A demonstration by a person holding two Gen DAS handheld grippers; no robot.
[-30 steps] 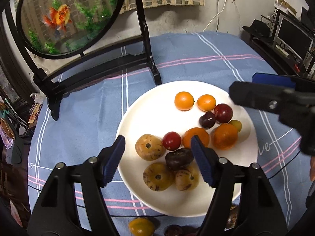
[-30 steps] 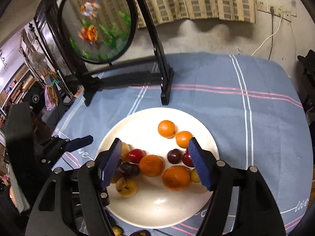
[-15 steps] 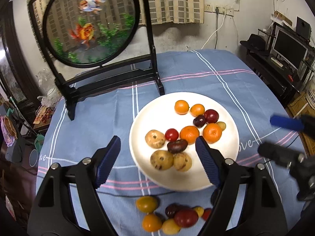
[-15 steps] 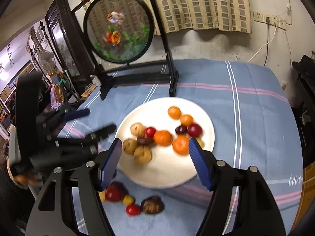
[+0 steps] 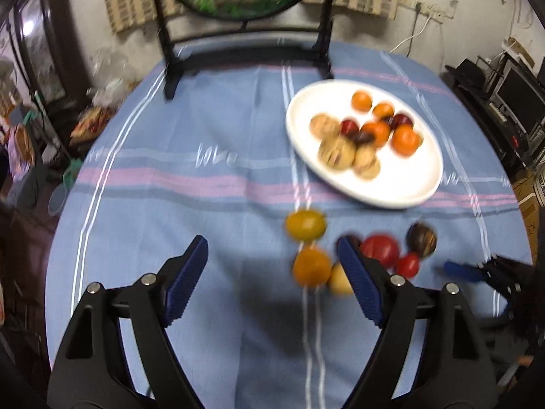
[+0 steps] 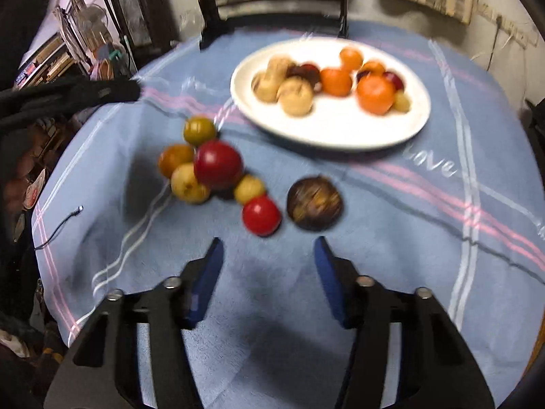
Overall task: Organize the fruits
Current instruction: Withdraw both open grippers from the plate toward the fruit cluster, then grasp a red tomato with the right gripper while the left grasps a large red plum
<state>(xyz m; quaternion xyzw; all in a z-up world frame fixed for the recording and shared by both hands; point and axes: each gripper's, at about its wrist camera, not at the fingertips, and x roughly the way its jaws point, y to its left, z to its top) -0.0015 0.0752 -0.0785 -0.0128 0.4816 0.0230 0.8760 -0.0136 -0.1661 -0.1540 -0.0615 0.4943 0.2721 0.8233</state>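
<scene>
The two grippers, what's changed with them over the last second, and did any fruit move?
Both grippers pulled back from over the white plate to the loose fruit on the blue cloth. The right gripper has just been closing, nothing between its fingers; the left gripper opened slightly and holds nothing. The fruit on the plate and the loose pile look unmoved.

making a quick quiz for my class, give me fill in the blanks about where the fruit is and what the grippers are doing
1. The white plate sits on a striped ____ tablecloth.
2. The dark brown fruit lies on the cloth, ____ the plate.
3. The right gripper holds ____ between its pads.
4. The word woven into the cloth near the plate reads ____.

Missing words: blue; off; nothing; love
</scene>
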